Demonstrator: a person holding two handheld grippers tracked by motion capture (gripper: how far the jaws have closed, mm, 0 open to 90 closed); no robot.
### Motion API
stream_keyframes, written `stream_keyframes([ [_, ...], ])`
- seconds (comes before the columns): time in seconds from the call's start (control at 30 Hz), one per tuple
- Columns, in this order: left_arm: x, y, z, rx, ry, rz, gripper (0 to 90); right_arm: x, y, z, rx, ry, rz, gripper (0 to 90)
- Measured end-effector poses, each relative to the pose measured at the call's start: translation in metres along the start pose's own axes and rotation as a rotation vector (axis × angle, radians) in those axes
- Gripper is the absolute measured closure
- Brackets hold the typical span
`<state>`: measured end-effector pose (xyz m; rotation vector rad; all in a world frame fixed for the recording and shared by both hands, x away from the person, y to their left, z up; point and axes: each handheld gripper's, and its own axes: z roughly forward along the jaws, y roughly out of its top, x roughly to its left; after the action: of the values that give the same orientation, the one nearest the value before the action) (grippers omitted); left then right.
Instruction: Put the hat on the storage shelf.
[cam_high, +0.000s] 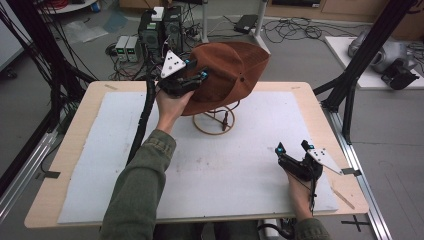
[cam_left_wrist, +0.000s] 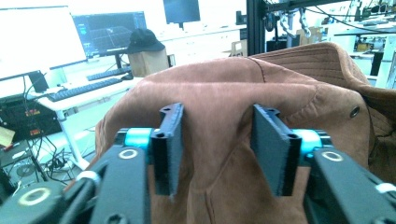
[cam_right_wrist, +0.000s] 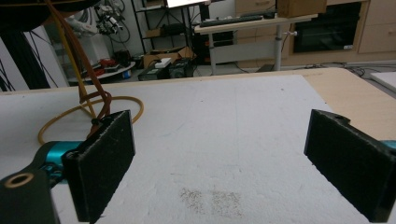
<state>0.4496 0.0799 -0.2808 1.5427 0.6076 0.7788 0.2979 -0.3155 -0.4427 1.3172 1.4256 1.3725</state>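
A brown suede hat (cam_high: 227, 67) rests on a yellow wire stand (cam_high: 215, 125) at the back middle of the table. My left gripper (cam_high: 199, 70) is up at the hat's left side, held by a hand in an olive sleeve. In the left gripper view its jaws stand apart around a raised fold of the hat (cam_left_wrist: 219, 107), and the pads (cam_left_wrist: 168, 144) do not press on it. My right gripper (cam_high: 292, 146) lies low at the table's front right, open, with bare mat between its pads (cam_right_wrist: 105, 158). The stand's ring (cam_right_wrist: 88, 116) lies to its left.
A white foam mat (cam_high: 225, 170) covers most of the wooden table (cam_high: 75, 145). Black frame posts (cam_high: 360, 65) rise at the right and left edges. Boxes and cables (cam_high: 160, 30) sit on the floor behind. A desk with monitors (cam_left_wrist: 70, 42) stands beyond the hat.
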Motion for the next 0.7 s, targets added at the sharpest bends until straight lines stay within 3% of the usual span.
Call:
stream_keyframes([
  [0.07,0.001,0.001,-0.002,-0.016,-0.002,-0.007,35.6,0.0,0.0,0.0,0.004,0.0,0.011,7.9],
  [0.1,0.002,0.002,-0.003,-0.022,-0.001,-0.005,35.6,0.0,0.0,0.0,0.004,0.0,0.011,7.9],
  [0.13,0.002,0.003,-0.003,-0.028,0.001,-0.006,30.2,0.0,0.0,0.0,0.005,-0.001,0.01,7.9],
  [0.43,0.012,0.011,-0.018,-0.024,0.054,-0.015,18.1,0.0,0.001,0.0,-0.001,-0.002,0.008,7.9],
  [0.7,0.026,0.022,-0.059,-0.052,0.132,-0.01,16.4,-0.001,0.002,-0.001,-0.011,-0.009,0.018,7.9],
])
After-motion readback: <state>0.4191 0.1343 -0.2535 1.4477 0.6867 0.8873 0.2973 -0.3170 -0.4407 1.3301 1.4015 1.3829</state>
